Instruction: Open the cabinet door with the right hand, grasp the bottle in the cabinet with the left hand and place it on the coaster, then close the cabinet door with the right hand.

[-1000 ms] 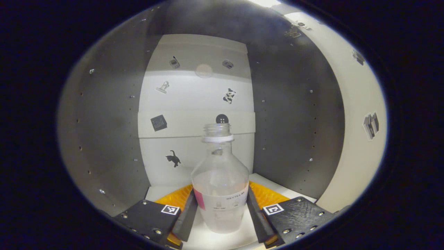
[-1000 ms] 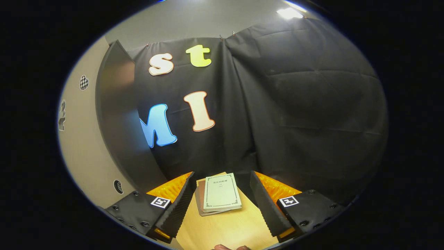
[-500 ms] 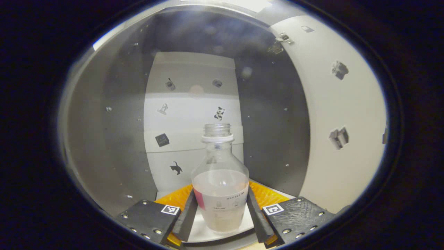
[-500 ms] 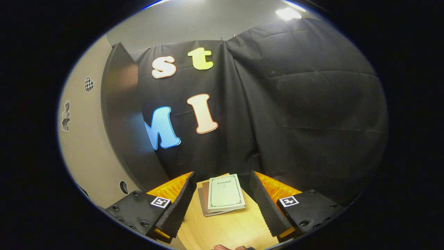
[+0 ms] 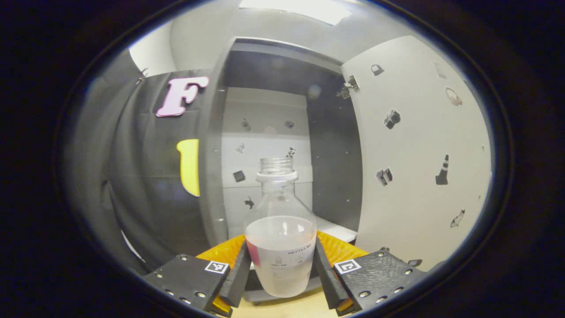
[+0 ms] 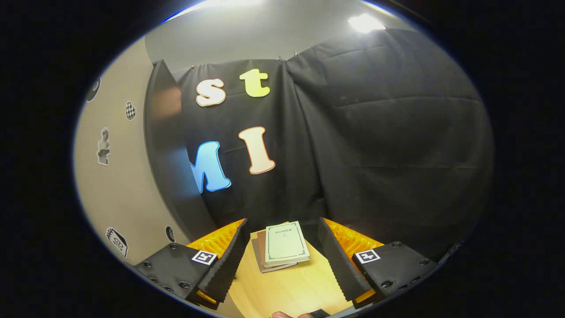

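In front of the open cabinet (image 5: 265,132): bottle (image 5: 280,234) upright, clamped in left claw (image 5: 280,274), clear of shelf; coaster unseen. Right claw (image 6: 282,260) apart, empty, over desk (image 6: 287,291).

No words are clear enough to read. The bottle (image 5: 280,247) has a white label (image 5: 287,258) low on its front, with one line of tiny print. A black-and-white square tag (image 5: 216,266) sits on the left gripper (image 5: 280,244) just left of the bottle, and a twin tag (image 5: 347,266) just right of it. The right gripper (image 6: 282,221) has two such tags too. The book (image 6: 286,243) has tiny print at the top of its cover, too small to read.
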Tool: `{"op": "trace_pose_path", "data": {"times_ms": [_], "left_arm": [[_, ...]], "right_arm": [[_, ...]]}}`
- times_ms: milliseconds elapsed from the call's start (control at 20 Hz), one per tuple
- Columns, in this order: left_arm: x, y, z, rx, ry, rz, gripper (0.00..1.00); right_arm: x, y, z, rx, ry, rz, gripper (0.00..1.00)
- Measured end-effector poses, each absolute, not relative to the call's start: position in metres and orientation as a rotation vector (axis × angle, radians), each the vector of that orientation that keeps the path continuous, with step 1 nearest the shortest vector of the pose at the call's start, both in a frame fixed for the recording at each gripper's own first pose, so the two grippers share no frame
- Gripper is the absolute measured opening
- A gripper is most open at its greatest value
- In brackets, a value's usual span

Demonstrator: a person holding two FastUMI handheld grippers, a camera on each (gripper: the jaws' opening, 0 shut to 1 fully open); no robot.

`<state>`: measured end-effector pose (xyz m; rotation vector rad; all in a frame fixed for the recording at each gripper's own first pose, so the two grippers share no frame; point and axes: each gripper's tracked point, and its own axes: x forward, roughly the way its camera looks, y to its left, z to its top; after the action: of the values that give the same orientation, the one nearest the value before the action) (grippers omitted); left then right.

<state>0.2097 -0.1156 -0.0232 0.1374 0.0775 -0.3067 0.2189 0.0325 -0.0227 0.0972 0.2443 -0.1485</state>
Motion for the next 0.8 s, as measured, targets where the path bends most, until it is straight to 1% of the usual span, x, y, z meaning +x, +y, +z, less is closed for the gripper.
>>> {"op": "trace_pose_path", "data": {"times_ms": [50,150,200,300,350,450,550,600,650,800], "left_arm": [[0.199,-0.103,-0.027,0.139,0.069,-0.291,0.72],[0.179,-0.069,-0.043,0.164,0.064,-0.245,0.7],[0.17,-0.053,-0.056,0.169,0.078,-0.218,0.72],[0.155,-0.032,-0.083,0.113,0.108,-0.195,0.7],[0.149,-0.022,-0.094,0.067,0.114,-0.182,0.72],[0.14,0.004,-0.119,0.043,0.119,-0.144,0.73],[0.13,0.028,-0.147,0.035,0.141,-0.107,0.7],[0.128,0.037,-0.161,0.022,0.147,-0.093,0.7],[0.127,0.046,-0.173,0.014,0.155,-0.078,0.7],[0.12,0.082,-0.211,0.015,0.179,-0.026,0.72]], "right_arm": [[0.214,0.033,-0.021,0.095,0.241,-0.149,0.98],[0.207,0.033,-0.016,0.083,0.231,-0.152,0.98],[0.204,0.039,-0.015,0.076,0.228,-0.129,0.98],[0.199,0.042,-0.012,0.088,0.226,-0.118,0.98],[0.197,0.041,-0.009,0.096,0.22,-0.123,0.98],[0.193,0.041,-0.005,0.081,0.205,-0.132,0.98],[0.188,0.048,-0.002,0.047,0.194,-0.124,0.98],[0.187,0.053,0.002,0.037,0.185,-0.117,1.0],[0.186,0.056,0.003,0.031,0.183,-0.116,0.98],[0.179,0.063,0.009,0.009,0.175,-0.124,0.98]]}}
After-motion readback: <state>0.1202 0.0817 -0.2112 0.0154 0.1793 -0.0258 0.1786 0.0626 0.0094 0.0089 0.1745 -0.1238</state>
